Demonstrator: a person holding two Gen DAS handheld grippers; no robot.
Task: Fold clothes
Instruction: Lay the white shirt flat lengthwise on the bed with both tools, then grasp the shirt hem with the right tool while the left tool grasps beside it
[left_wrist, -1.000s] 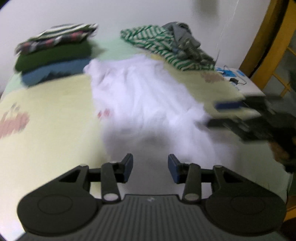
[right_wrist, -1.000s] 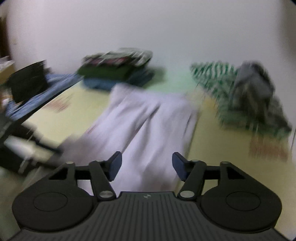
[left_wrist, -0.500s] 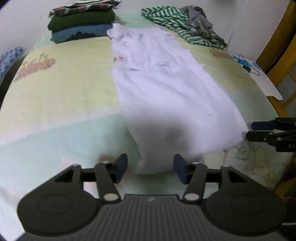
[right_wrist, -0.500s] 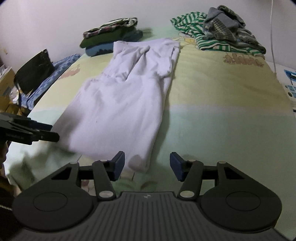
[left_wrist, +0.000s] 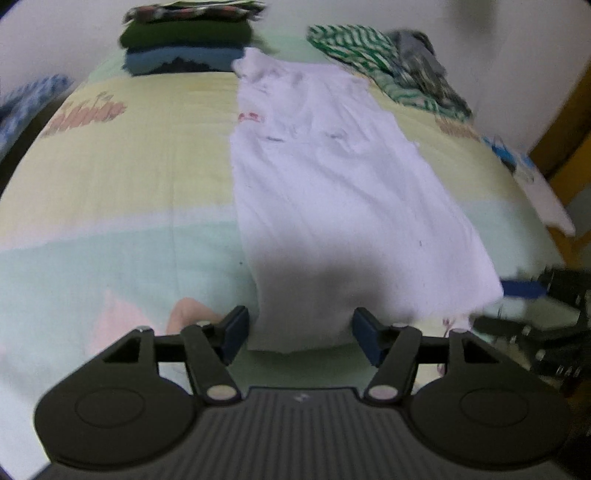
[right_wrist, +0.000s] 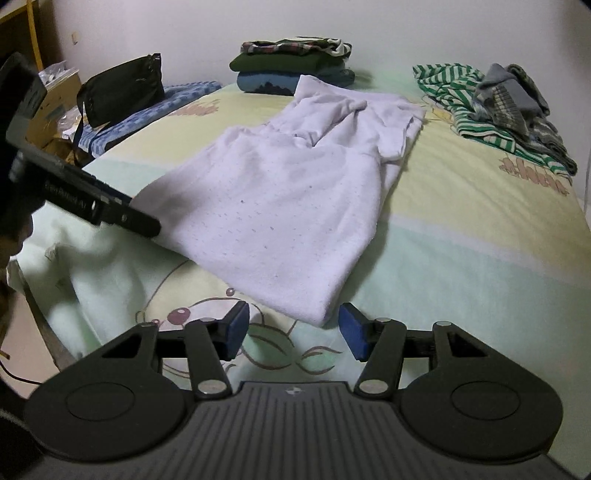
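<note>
The bed (right_wrist: 461, 229) is carrying a white garment (right_wrist: 288, 192) lying flat along its middle. At 12 o'clock a folded stack (right_wrist: 291, 62) is sitting; at 2 o'clock a striped heap (right_wrist: 480, 107). The left gripper (left_wrist: 299, 336) and right gripper (right_wrist: 291, 328) are hovering released, each straddling a hem corner.
</note>
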